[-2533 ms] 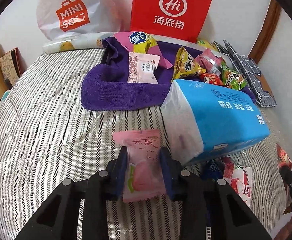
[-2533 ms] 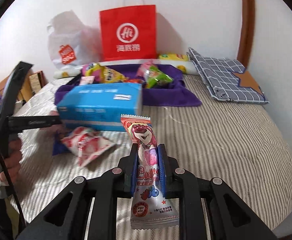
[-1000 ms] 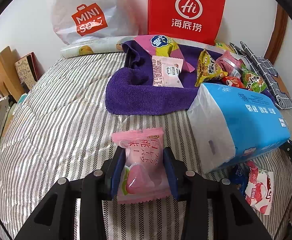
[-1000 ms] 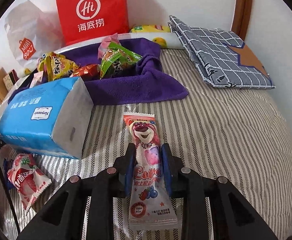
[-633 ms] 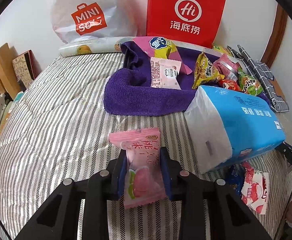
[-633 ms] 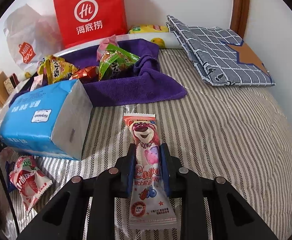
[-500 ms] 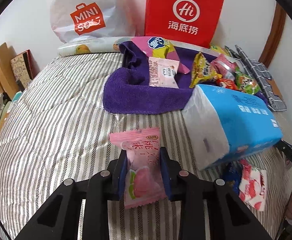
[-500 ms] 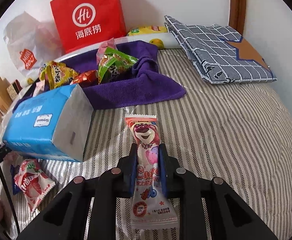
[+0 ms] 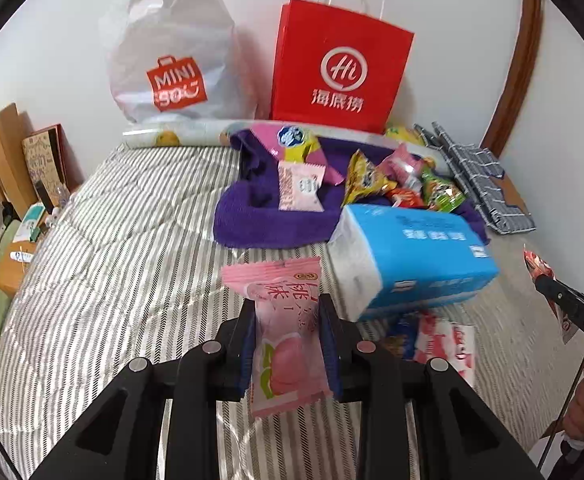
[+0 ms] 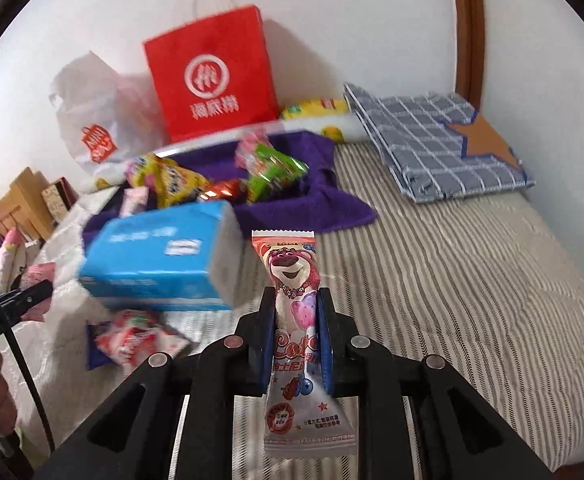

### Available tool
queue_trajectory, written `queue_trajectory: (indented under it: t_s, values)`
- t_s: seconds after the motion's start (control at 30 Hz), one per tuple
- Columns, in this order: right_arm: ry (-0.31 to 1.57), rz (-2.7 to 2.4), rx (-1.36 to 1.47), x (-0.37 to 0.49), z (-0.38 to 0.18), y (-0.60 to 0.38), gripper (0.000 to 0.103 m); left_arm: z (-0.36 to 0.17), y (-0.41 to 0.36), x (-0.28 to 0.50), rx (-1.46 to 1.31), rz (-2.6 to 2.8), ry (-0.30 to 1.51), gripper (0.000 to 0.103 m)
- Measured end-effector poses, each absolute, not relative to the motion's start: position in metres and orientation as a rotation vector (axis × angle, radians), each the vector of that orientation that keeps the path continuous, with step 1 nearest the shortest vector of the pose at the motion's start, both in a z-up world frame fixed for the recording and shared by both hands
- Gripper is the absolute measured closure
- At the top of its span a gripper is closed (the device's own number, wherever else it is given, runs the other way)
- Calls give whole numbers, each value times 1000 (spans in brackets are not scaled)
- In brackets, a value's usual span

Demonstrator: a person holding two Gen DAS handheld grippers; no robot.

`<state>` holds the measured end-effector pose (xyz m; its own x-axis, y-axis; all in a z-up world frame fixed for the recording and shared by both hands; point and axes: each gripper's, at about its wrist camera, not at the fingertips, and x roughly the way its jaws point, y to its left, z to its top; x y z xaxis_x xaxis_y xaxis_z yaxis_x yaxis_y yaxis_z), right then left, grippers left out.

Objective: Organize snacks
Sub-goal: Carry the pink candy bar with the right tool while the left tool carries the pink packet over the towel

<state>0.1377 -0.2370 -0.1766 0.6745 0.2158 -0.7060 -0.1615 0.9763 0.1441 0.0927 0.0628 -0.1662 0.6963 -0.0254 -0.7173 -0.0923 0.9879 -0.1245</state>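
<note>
Left gripper (image 9: 287, 322) clamps one pink peach candy packet (image 9: 281, 328); right gripper (image 10: 295, 330) clamps one bear-print stick snack (image 10: 296, 320), both above the striped bed (image 10: 472, 280). One blue tissue pack (image 9: 420, 256) just beyond; one purple towel (image 9: 267, 222) with several snacks farther; two bags at the far wall.

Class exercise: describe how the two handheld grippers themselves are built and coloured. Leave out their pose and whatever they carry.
The left gripper and the right gripper look alike: matte black angular plastic frames with triangular cut-outs, silver round rivets at the joints, and flat fingers lined with blue pads. In the right wrist view, a thin black cable runs beside the left gripper's black body. A bare hand shows there; no sleeve is visible.
</note>
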Motion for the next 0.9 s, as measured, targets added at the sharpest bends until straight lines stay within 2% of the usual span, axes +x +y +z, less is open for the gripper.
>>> queue_trajectory:
  t_s: [0.47, 0.9]
  values:
    - [699, 299, 59, 96, -134, -214, 84, -137, 50, 62, -152, 9, 746, 76]
    - [648, 327, 62, 88, -115, -208, 84, -125, 39, 65, -141, -10, 722, 76]
